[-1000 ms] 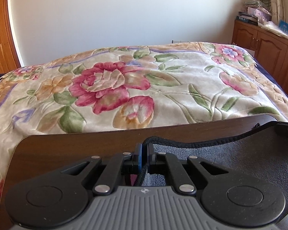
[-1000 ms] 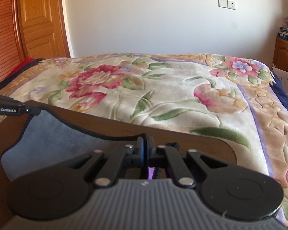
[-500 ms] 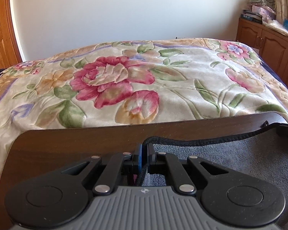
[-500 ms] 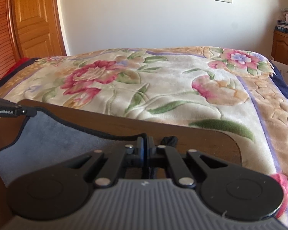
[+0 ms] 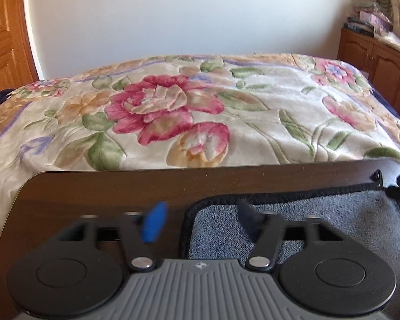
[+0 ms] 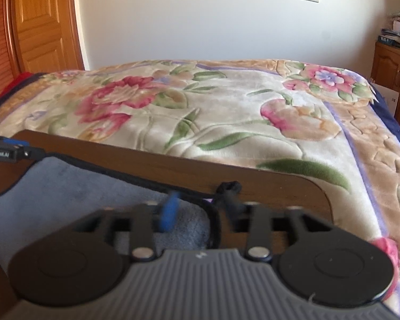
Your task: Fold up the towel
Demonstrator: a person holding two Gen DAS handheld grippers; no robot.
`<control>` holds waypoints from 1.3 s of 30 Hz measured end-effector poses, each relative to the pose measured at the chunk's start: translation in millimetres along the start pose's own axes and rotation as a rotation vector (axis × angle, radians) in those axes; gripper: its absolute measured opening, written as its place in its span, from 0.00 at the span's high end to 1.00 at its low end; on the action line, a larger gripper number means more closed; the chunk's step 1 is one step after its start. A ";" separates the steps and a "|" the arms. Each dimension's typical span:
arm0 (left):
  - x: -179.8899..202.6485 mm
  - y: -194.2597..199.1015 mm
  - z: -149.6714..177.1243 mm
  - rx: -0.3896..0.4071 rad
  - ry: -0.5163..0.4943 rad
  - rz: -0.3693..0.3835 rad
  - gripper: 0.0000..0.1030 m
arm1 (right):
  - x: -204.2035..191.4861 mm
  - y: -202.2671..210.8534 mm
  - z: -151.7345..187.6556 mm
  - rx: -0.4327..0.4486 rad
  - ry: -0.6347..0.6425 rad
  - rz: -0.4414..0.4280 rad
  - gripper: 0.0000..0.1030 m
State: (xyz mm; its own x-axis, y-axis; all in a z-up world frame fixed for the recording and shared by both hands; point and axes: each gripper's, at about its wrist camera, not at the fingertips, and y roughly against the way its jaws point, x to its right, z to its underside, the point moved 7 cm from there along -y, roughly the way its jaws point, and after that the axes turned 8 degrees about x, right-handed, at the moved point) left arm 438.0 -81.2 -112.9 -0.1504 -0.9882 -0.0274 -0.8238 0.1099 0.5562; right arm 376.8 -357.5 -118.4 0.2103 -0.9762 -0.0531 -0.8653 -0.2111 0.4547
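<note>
Both grippers, left [image 5: 200, 220] and right [image 6: 200, 210], have just let go wide; the towel [image 5: 320, 218] lies at 3 o'clock, fold laid down.

Your grey towel [image 5: 320, 221], edged in black, lies on a dark brown wood-grain table [image 5: 120, 189]. Behind it, the cream blanket [image 5: 226, 112] carries pink roses and green leaves; your black gripper fingers [image 6: 169, 214] show blue pads.
</note>
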 end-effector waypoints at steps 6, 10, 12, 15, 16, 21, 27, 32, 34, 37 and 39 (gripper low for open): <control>0.2 9.4 -2.5 0.024 0.025 -0.016 0.14 | 0.3 8.4 -2.6 0.016 -0.012 0.014 0.43; 1.3 20.3 -4.5 0.022 0.043 -0.002 0.13 | -3.0 18.8 -4.0 0.019 -0.001 0.026 0.36; 3.0 28.4 -7.5 0.025 0.044 0.009 0.11 | -4.8 25.9 -5.8 0.028 0.001 0.031 0.27; 6.2 41.3 -12.9 0.042 0.031 0.009 0.05 | -6.8 37.5 -9.3 0.053 -0.012 0.032 0.11; 7.1 45.1 -14.5 0.047 0.026 0.007 0.04 | -7.6 40.4 -10.3 0.056 -0.018 0.031 0.06; 9.1 62.5 -19.8 0.054 0.017 0.018 0.00 | -12.6 53.4 -14.1 0.065 -0.042 0.027 0.00; 13.2 86.7 -20.5 0.057 -0.015 0.025 0.00 | -19.4 74.3 -15.6 0.066 -0.056 0.031 0.00; 17.8 109.9 -19.7 0.061 -0.025 0.033 0.00 | -26.6 95.8 -19.9 0.077 -0.052 0.033 0.00; 19.2 118.1 -19.6 0.061 -0.032 0.033 0.00 | -28.6 104.7 -22.5 0.083 -0.046 0.039 0.00; 21.5 133.4 -18.3 0.058 -0.040 0.041 0.00 | -31.9 119.5 -25.8 0.093 -0.049 0.042 0.00; 22.2 143.3 -17.2 0.055 -0.051 0.041 0.00 | -34.4 129.6 -27.6 0.098 -0.048 0.040 0.00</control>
State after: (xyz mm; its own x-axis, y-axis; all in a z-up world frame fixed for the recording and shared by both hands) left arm 326.0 -89.2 -19.6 -0.2112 -0.9762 -0.0490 -0.8450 0.1572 0.5111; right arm 269.9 -349.9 -33.1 0.1543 -0.9847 -0.0805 -0.9135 -0.1732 0.3682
